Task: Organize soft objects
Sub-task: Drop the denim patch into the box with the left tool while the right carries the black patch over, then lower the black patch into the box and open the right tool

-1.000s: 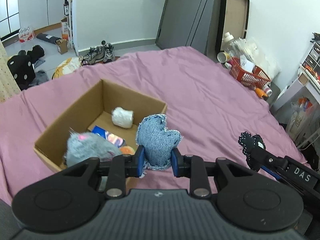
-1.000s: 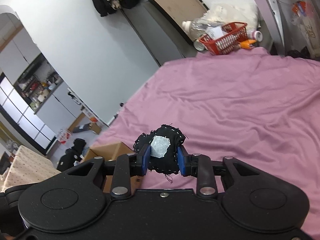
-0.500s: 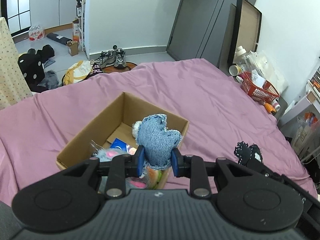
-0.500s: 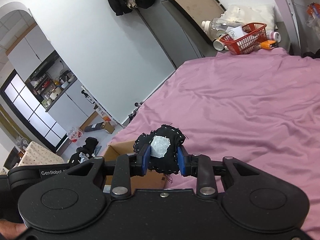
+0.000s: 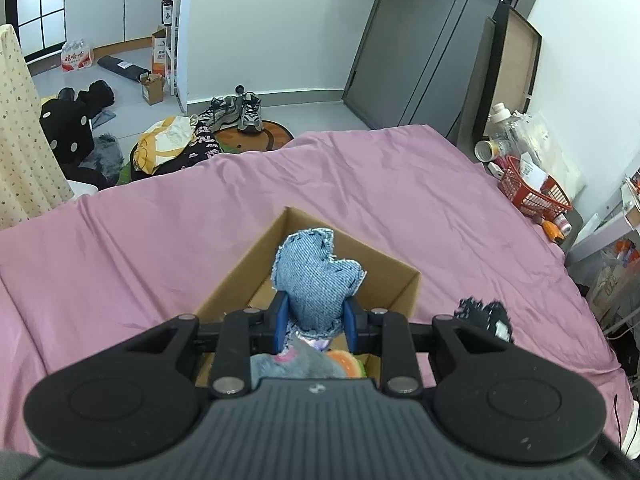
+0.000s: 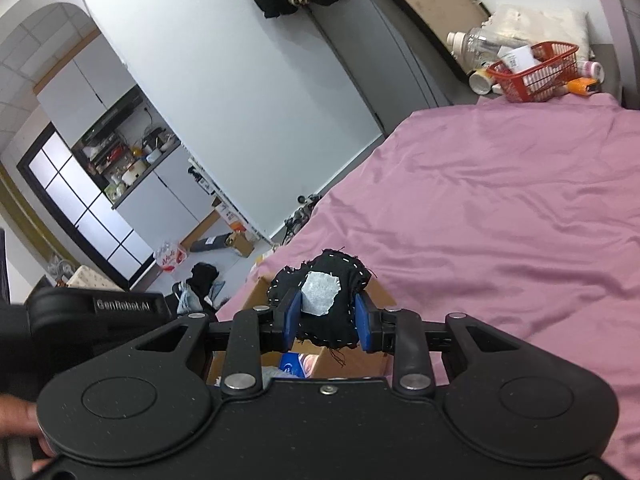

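Note:
My left gripper (image 5: 314, 322) is shut on a blue denim heart pillow (image 5: 316, 280) and holds it over the open cardboard box (image 5: 240, 276) on the pink bed. A grey plush (image 5: 296, 364) and an orange soft toy (image 5: 344, 364) lie in the box below. My right gripper (image 6: 326, 326) is shut on a black stitched pillow with a white patch (image 6: 324, 300), above the box's right edge (image 6: 376, 292). That black pillow also shows in the left wrist view (image 5: 486, 314).
The pink bedspread (image 5: 400, 200) spreads all around the box. A red basket (image 5: 532, 196) with bottles stands off the bed's far right. Shoes (image 5: 236, 114) and clothes lie on the floor beyond the bed's far edge.
Both grippers have moved towards and over the box, each with its pillow still held. The box now lies directly beneath the left gripper.

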Tool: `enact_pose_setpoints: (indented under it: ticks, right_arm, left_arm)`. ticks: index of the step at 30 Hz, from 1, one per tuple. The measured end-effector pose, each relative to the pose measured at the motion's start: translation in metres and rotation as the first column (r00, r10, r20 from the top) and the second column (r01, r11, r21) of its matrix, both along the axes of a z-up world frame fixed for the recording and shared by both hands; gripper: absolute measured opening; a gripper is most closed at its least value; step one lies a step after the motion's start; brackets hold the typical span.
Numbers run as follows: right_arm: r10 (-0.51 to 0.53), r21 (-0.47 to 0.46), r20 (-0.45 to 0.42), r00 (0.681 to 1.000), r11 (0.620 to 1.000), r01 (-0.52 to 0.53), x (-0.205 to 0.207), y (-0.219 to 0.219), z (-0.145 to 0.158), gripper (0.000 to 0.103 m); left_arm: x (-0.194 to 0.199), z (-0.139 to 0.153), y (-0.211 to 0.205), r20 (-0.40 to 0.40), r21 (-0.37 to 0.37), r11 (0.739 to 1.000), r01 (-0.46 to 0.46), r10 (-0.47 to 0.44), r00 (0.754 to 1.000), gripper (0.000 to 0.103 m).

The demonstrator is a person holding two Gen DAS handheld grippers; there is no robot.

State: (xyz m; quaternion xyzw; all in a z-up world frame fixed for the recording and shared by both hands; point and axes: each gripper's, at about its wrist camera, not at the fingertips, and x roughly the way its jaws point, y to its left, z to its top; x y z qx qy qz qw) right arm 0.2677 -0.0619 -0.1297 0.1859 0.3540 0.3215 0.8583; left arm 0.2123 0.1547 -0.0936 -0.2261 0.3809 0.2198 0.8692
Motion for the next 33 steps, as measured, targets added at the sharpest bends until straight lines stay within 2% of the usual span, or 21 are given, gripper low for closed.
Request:
enact_pose_setpoints:
  ticks: [5,13,16,18,21,24,25,26,29,33]
  right_arm:
    - [0.005,-0.008,0.003,1.0,1.0,-0.005,0.002,0.014,-0.002,0.029]
    - [0.024,-0.034,0.001,1.0,0.999,-0.024,0.005,0.037,-0.011,0.029]
    - [0.029,-0.035,0.001,1.0,0.999,-0.029,0.006,0.04,-0.012,0.029]
    - [0.034,-0.03,-0.004,0.999,0.999,-0.034,0.008,0.041,-0.013,0.029]
    - [0.042,-0.025,-0.002,0.999,0.999,-0.042,0.009,0.043,-0.013,0.03]
    - [0.046,-0.02,0.019,0.999,0.999,-0.045,0.008,0.044,-0.01,0.045]
    - [0.037,-0.021,0.024,0.999,0.999,-0.036,0.008,0.042,-0.008,0.055]
    - [0.028,-0.01,0.028,0.999,1.0,-0.027,0.008,0.039,-0.006,0.061]
    - [-0.006,0.027,0.026,1.0,1.0,0.006,0.009,0.027,0.002,0.069]
    - [-0.045,0.043,0.019,0.999,0.998,0.045,0.008,0.012,0.01,0.073]
  left_arm:
    - [0.005,0.001,0.013,-0.001,-0.003,1.0,0.002,-0.002,1.0,0.027]
    - [0.023,-0.002,0.024,0.002,-0.001,0.998,0.056,-0.056,0.998,0.031]
    - [0.029,-0.004,0.028,-0.021,-0.04,0.995,0.086,-0.087,0.996,0.04]
    - [0.024,-0.002,0.029,-0.03,-0.016,0.998,0.053,-0.053,0.998,0.052]
    - [0.017,0.001,0.029,-0.029,0.007,0.999,0.034,-0.034,0.999,0.058]
    - [0.011,0.002,0.031,-0.036,-0.001,1.0,0.018,-0.018,0.999,0.062]
    - [0.009,0.002,0.031,-0.038,-0.001,1.0,0.013,-0.013,0.999,0.063]
    - [0.006,0.002,0.031,-0.041,0.001,1.0,0.004,-0.004,0.999,0.063]
    - [0.0,0.003,0.028,-0.046,0.006,1.0,-0.009,0.009,0.999,0.072]
    - [-0.007,0.007,0.02,-0.053,0.023,1.0,-0.014,0.015,0.998,0.073]
